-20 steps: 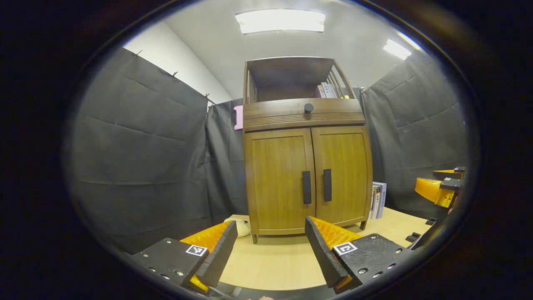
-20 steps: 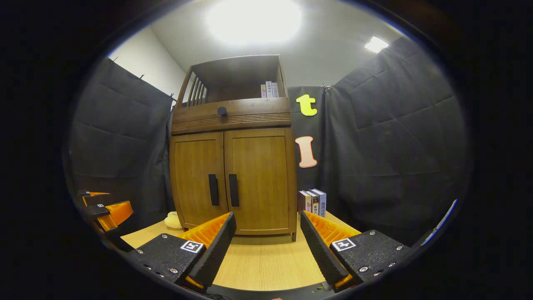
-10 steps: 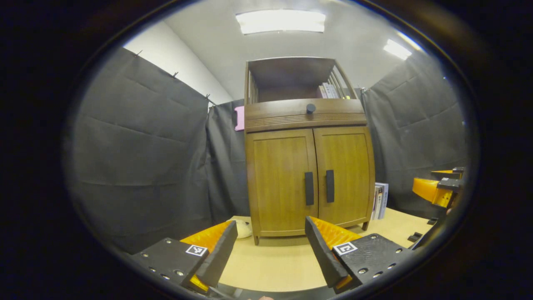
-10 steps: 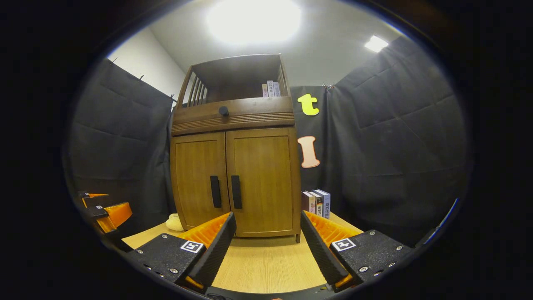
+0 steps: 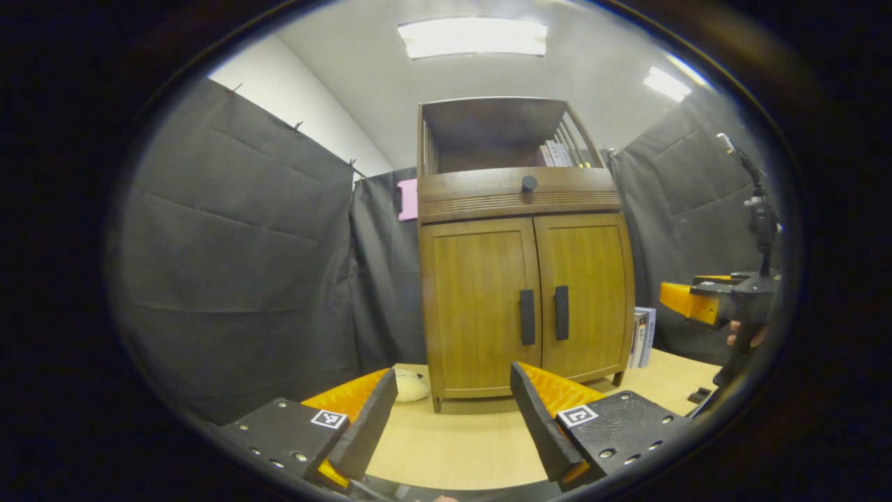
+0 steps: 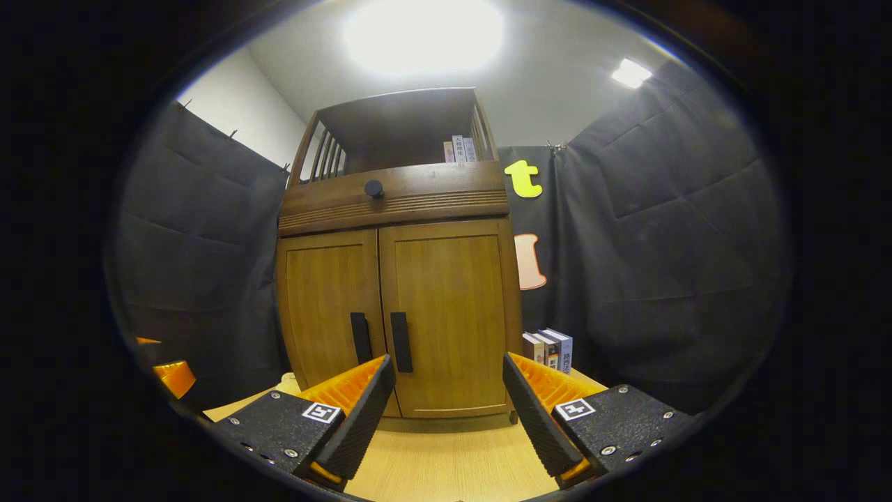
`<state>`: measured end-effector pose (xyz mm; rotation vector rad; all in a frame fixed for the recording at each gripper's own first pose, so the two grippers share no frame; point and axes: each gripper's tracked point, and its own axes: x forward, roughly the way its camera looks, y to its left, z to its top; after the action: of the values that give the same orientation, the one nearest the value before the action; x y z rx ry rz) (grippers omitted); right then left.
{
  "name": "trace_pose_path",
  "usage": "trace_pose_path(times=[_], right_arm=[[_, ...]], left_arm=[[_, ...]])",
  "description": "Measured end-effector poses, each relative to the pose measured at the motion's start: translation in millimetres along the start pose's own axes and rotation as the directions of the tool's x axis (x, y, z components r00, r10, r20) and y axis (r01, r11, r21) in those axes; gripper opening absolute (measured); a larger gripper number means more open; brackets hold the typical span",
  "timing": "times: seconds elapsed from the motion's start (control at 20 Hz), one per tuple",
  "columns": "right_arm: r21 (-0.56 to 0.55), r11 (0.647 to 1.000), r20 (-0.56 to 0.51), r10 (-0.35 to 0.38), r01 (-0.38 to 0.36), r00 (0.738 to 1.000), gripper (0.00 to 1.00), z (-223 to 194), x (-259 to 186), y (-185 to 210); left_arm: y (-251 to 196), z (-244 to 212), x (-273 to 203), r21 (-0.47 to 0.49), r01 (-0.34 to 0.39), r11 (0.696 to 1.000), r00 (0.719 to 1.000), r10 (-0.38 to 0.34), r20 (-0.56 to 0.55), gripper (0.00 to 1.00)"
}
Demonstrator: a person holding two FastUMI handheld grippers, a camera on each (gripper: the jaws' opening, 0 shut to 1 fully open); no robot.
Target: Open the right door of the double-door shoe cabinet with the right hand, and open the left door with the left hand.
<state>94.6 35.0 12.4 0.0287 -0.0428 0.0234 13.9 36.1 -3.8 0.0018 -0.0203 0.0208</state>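
Approach step. Cabinet (image 6: 397, 293) centre frame, both doors shut. My right tool (image 6: 446, 404) and left tool (image 5: 453, 411) gape wide, empty. Next: right tool onto right handle (image 6: 401, 341).

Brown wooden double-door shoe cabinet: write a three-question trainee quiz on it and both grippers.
1. True or false: both doors of the brown wooden double-door shoe cabinet are shut.
2. Which gripper has its fingers spread with nothing between them? A) left gripper alone B) right gripper alone C) both
3. Fill in: the row of upright books stands on the pale wooden tabletop to the cabinet's ____ in the right gripper view.

Key: 1 true; 2 C; 3 right.
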Motion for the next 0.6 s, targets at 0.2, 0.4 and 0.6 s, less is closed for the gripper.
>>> trace_pose_path(times=[0.2, 0.4, 0.6], right_arm=[[0.005, 1.0, 0.015, 0.009, -0.009, 1.0, 0.96, 2, 33, 11], [0.021, 1.0, 0.014, 0.021, -0.022, 1.0, 0.95, -2, 68, 21], [0.038, 0.999, 0.006, 0.033, -0.034, 0.999, 0.93, -7, 100, 34]], left_arm=[[20, -4, 0, 0.004, -0.024, 1.0, 1.0, 0.024, -0.008, 0.87], [35, -9, -1, 0.005, -0.052, 0.999, 0.999, 0.052, -0.016, 1.0], [56, -15, 1, 0.008, -0.077, 0.997, 0.997, 0.077, -0.025, 1.0]])
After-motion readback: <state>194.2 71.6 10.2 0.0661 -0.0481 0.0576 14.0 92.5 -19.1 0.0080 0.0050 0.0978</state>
